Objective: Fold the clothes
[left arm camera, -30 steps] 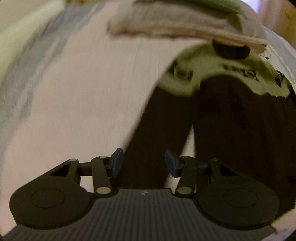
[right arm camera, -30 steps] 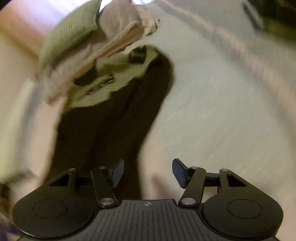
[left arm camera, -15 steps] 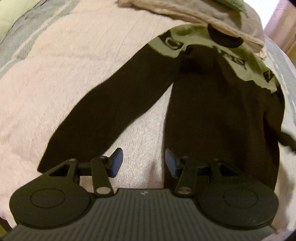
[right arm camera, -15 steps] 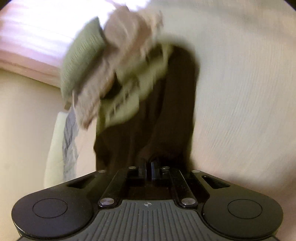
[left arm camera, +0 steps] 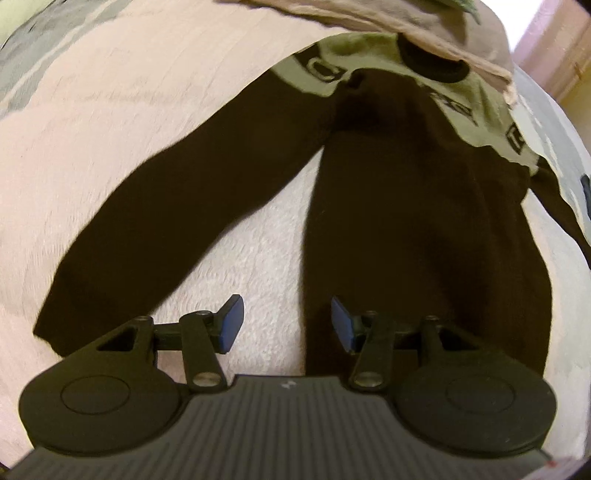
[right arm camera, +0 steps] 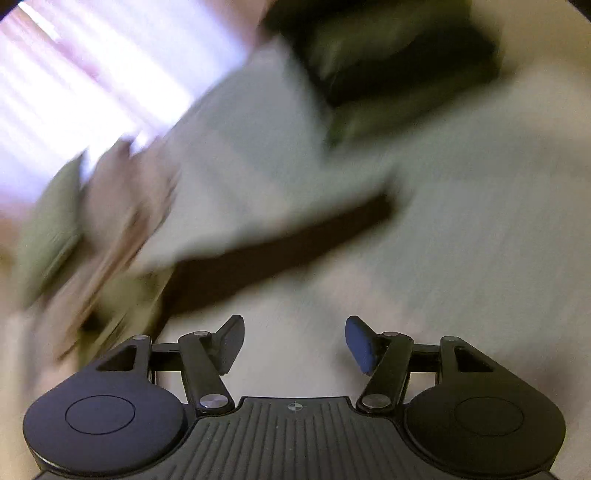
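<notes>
A dark brown sweater (left arm camera: 406, 221) with an olive green yoke (left arm camera: 369, 59) lies flat on the pale pink bedcover (left arm camera: 110, 110). One sleeve (left arm camera: 166, 229) is spread out to the left. My left gripper (left arm camera: 284, 306) hovers open over the bare cover beside the sweater's lower left edge, with nothing between its fingers. The right wrist view is badly blurred. There my right gripper (right arm camera: 295, 321) is opening its jaws over bare cover and holds nothing. The sweater's other sleeve (right arm camera: 280, 254) lies stretched out beyond it.
A stack of folded beige and olive clothes (left arm camera: 406, 26) lies just past the sweater's collar, and it also shows as a blurred stack (right arm camera: 110, 221). A dark and olive heap of clothes (right arm camera: 388, 55) lies farther off. A bright window (right arm camera: 92, 74) is behind.
The left gripper came lower and closer to the sweater's hem. The right gripper shut, then opened again and swung away sideways. The sleeve now lies stretched out on the cover.
</notes>
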The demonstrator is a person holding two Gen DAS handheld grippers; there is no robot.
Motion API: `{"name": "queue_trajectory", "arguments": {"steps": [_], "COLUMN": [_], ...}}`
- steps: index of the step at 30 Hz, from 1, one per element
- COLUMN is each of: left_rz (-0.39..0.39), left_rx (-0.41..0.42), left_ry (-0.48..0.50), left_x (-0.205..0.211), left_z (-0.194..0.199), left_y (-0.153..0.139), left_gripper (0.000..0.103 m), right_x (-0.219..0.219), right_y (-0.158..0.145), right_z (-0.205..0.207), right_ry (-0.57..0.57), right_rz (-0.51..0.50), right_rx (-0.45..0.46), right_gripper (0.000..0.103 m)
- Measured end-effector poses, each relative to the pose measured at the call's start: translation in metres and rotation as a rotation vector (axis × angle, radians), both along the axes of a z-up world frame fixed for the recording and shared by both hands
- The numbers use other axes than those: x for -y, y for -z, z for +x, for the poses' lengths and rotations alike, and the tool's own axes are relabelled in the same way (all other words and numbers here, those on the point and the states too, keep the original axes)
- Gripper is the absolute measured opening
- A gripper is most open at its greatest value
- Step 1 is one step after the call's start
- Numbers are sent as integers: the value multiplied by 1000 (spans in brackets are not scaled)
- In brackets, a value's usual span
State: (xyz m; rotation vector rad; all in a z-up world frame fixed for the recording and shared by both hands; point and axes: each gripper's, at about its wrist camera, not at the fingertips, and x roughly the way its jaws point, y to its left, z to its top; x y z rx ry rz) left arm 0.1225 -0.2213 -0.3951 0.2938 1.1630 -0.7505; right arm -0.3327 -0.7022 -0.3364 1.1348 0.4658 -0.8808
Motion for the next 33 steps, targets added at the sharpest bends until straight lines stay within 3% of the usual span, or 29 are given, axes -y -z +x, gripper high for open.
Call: {"name": "queue_trajectory", "arguments": {"steps": [2,6,12,14,15,17,20,23,26,29,31,32,33], "left_rz": [-12,-62,-127,-142,-169,-207,-281,-332,-265,-113,-61,-74,-91], "left_rx": [-28,-94,-159,-157,-179,-211,-139,-110,-101,-102,-91,-79,-72], "left_ry": [-20,-45,-123,-109,-85,-71,-33,-28,6,52,79,87,85], "left_x": [-5,-15,-21,-16,-15,-15,-37,-76,-88,-75,-72,-74,-80], "left_z": [1,1,9,7,6,4,-3,-11,-29,-44,-50,-50,-47], "left_y": [5,14,35,37,36,30,-6,-41,-39,0,13,8,2], "left_gripper": [50,57,62,43,6,3,3,3,3,6,9,12,21], "right_x": [-39,-102,-132,-141,-141,-141,-140,-144,-157,-165,-170,-171,-172], "right_y": [36,80,106,105,104,93,54,24,27,59,72,71,66], "right_z": [33,95,131,135,135,125,87,49,30,44,52,54,55], "right_ry": [-127,-339,-366,-401,-419,-410,-390,-395,-386,-377,-328,-323,-333], "right_rz": [122,261,287,299,306,297,248,218,261,350,416,417,404], "right_rx": [82,152,221,209,188,214,276,268,208,61,-58,-65,-68], "right_gripper": [58,58,56,9,4,4,3,1,1,2,12,18,32]}}
